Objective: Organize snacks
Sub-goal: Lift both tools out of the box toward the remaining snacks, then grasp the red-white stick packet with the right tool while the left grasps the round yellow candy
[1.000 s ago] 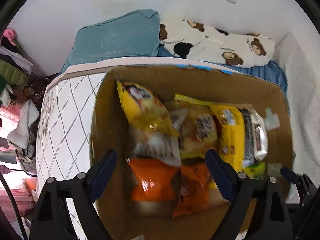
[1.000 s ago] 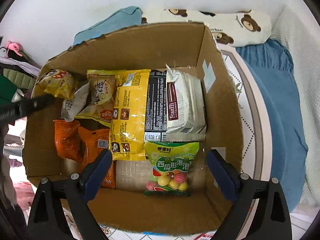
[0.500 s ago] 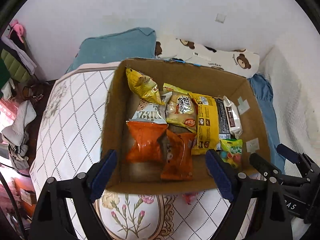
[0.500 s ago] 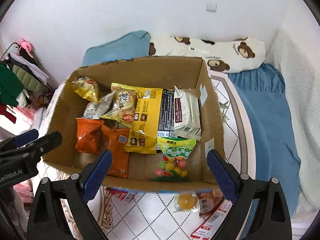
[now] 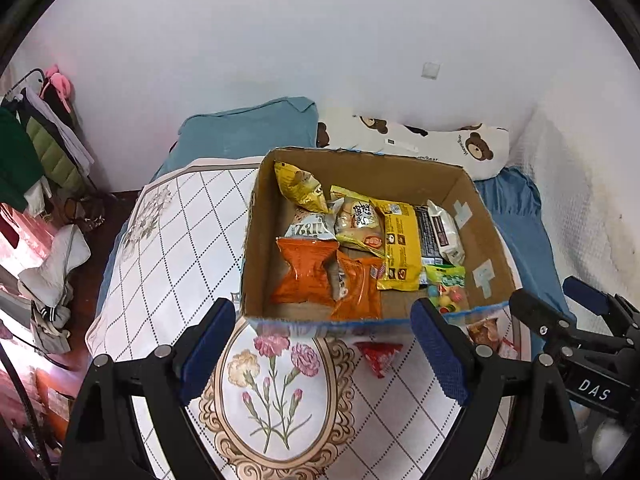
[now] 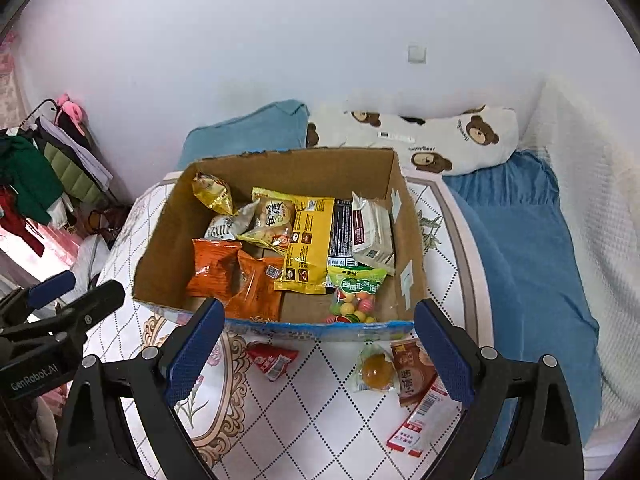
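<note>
Bedspread [image 6: 304, 412]; box [image 6: 288, 326] beyond right gripper [image 6: 316, 352].

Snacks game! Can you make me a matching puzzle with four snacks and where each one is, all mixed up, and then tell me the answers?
Snacks:
1. red packet
2. candy ball bag
3. gold chip bag
4. yellow jelly cup

Places:
A. far left corner of the cardboard box
B. on the blanket, beside a brown packet
C. inside the box, against its near wall
D. alone on the blanket, outside the box

Pairs: 1-D, 2-C, 3-A, 4-B
</note>
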A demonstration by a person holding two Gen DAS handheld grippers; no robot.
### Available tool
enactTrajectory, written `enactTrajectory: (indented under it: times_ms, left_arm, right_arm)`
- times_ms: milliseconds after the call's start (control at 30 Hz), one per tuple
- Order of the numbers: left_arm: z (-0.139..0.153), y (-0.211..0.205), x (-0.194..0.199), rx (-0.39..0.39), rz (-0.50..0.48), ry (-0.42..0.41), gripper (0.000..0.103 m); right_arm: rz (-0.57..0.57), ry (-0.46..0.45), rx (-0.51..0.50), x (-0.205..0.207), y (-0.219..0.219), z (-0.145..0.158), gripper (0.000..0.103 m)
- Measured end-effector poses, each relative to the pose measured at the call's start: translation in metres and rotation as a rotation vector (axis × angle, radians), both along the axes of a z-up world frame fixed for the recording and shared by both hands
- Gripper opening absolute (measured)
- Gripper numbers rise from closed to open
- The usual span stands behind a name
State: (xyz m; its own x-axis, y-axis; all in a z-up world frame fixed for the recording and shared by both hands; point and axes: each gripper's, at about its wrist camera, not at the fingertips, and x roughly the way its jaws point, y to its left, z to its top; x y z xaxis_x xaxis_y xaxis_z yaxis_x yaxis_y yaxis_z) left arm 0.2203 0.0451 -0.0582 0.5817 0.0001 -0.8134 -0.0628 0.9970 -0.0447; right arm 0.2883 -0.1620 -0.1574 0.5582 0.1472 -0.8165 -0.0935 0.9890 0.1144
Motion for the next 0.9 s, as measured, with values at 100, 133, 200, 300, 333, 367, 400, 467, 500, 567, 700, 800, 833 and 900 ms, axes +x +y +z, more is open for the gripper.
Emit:
enactTrajectory:
  times_ms: [100, 133, 200, 300, 333, 367, 400, 467, 500, 567, 700, 800, 833, 900]
  left_arm:
    - [0.005, -0.001, -0.008, -0.009, -0.004, -0.007, 0.090]
    - [0.006, -0.002, -0.011, -0.010, -0.005, -0.011, 0.090]
    - [0.009, -0.004, -0.017, -0.008, -0.006, -0.018, 0.090]
    - [0.009, -0.006, -0.021, -0.016, -0.007, -0.012, 0.090]
    - [0.008, -0.008, -0.021, -0.014, -0.007, -0.008, 0.090]
    - [0.005, -0.010, -0.022, -0.012, -0.008, 0.001, 0.090]
    - [0.002, -0.011, -0.023, -0.010, -0.010, 0.008, 0.090]
    - [-0.008, -0.017, -0.024, 0.001, -0.019, 0.030, 0.090]
    - [-0.014, -0.020, -0.024, 0.009, -0.022, 0.044, 0.090]
    - [-0.030, -0.027, -0.021, 0.018, -0.036, 0.085, 0.090]
    - [-0.067, -0.043, -0.011, 0.045, -0.064, 0.172, 0.090]
    - [-0.095, -0.053, -0.003, 0.043, -0.071, 0.240, 0.090]
    - [-0.104, -0.056, -0.001, 0.030, -0.074, 0.262, 0.090]
    - [-0.117, -0.067, 0.001, 0.023, -0.088, 0.294, 0.090]
  right_arm:
    - [-0.001, -0.025, -0.003, -0.012, -0.001, 0.009, 0.098]
    - [0.000, -0.032, -0.004, -0.016, -0.002, 0.012, 0.098]
    - [-0.002, -0.044, 0.017, -0.023, -0.003, 0.016, 0.098]
    - [0.000, -0.037, 0.067, -0.031, -0.010, 0.018, 0.098]
    - [-0.001, -0.033, 0.088, -0.033, -0.014, 0.017, 0.098]
    - [-0.002, -0.024, 0.107, -0.034, -0.017, 0.014, 0.098]
    - [-0.011, -0.006, 0.131, -0.034, -0.023, 0.009, 0.098]
    - [-0.034, 0.024, 0.164, -0.035, -0.034, -0.002, 0.096]
    - [-0.049, 0.040, 0.176, -0.035, -0.042, -0.010, 0.090]
    - [-0.083, 0.086, 0.194, -0.035, -0.057, -0.029, 0.074]
    - [-0.161, 0.155, 0.209, -0.037, -0.091, -0.067, 0.066]
    - [-0.225, 0.196, 0.195, -0.039, -0.115, -0.092, 0.066]
    - [-0.249, 0.219, 0.184, -0.040, -0.124, -0.104, 0.066]
    - [-0.288, 0.274, 0.180, -0.040, -0.139, -0.127, 0.066]
